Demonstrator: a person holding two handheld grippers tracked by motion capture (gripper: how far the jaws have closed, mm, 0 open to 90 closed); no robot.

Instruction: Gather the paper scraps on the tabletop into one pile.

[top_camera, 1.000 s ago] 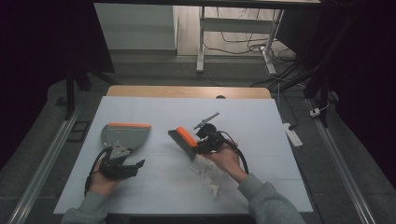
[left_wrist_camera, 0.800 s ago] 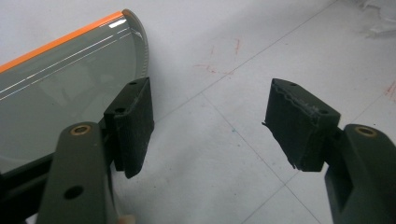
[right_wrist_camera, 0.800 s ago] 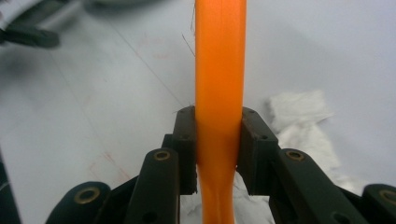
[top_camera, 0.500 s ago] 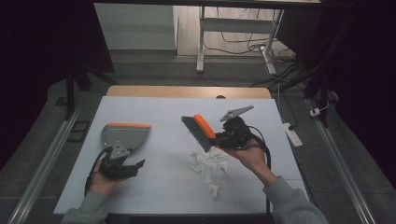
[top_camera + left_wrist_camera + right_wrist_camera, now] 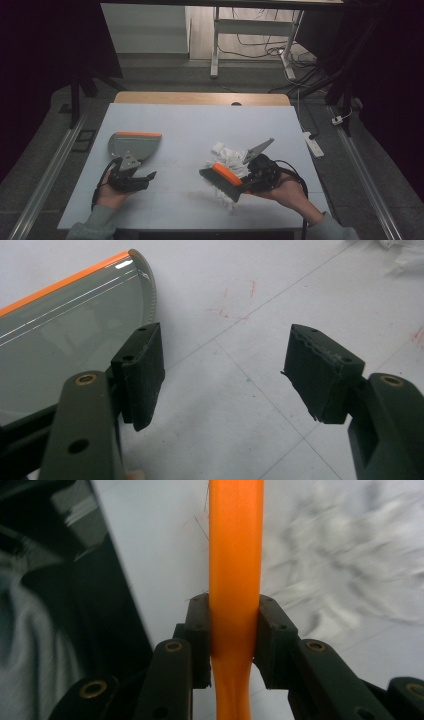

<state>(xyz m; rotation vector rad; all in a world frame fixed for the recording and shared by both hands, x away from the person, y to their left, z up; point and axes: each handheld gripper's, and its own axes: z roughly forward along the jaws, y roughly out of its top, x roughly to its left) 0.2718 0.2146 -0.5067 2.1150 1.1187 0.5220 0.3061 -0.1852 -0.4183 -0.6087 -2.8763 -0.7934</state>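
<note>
— Gripping what, on the right?
— The right gripper [image 5: 252,176] is clamping the brush [image 5: 235,555] by its stiff orange handle, bristles lying amid light paper scraps [image 5: 229,156].
— And the left?
— The left gripper [image 5: 227,375] is gaping wide beside the dustpan [image 5: 134,144].

No readable text, no labels, no brand marks, no numbers on anything in view

On the table [image 5: 190,120] — one dustpan [image 5: 134,144], one brush [image 5: 225,177], one pile of white paper scraps [image 5: 231,156]; two grippers — left gripper [image 5: 134,180], right gripper [image 5: 250,182].
</note>
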